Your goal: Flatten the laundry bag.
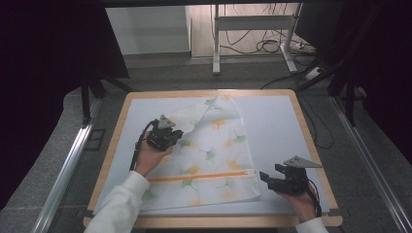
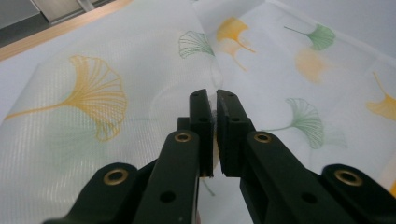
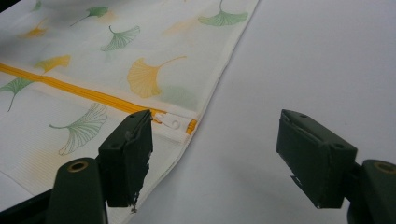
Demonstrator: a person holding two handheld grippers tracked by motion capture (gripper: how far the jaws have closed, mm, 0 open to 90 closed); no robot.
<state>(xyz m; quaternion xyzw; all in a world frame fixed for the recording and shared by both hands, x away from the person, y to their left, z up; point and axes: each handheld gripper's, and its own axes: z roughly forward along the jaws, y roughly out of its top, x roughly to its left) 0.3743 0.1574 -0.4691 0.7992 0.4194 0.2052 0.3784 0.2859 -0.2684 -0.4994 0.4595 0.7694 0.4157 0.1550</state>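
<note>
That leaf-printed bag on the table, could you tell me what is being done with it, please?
A person is folding a white mesh laundry bag printed with ginkgo leaves on a pale table. The left tool is shut on a fold of the mesh, one corner already turned over. The right tool rests open beside the bag's edge, near the orange zipper.
</note>
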